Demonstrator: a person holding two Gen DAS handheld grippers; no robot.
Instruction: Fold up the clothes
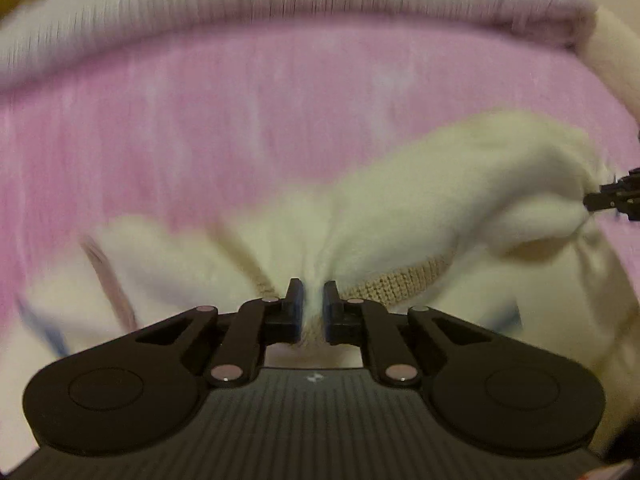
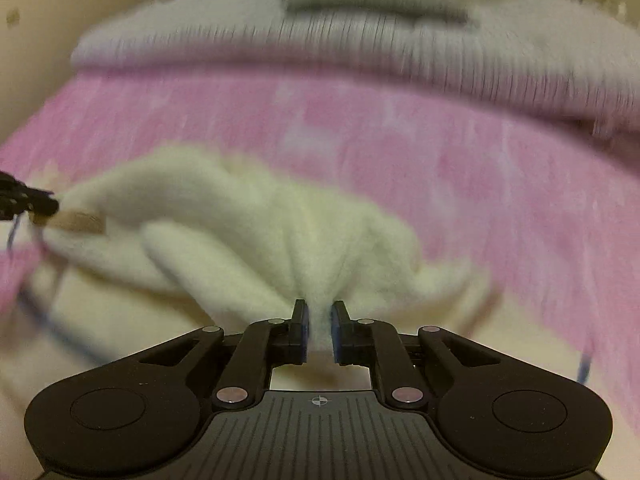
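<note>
Pink bedding (image 1: 240,120) blurs behind a cream fleece garment (image 1: 420,200) stretched above it; the left gripper (image 1: 313,304) and right gripper (image 2: 319,328) each clench a bunched edge, its shape unclear.

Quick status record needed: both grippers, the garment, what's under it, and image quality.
left gripper: jaws shut on cream fleece garment
right gripper: jaws shut on same garment, at another spot
garment: bunched, stretched between both grippers
tan knit trim: by left gripper
surface: pink bedspread
background: grey-white folded blanket
image quality: motion-blurred
</note>
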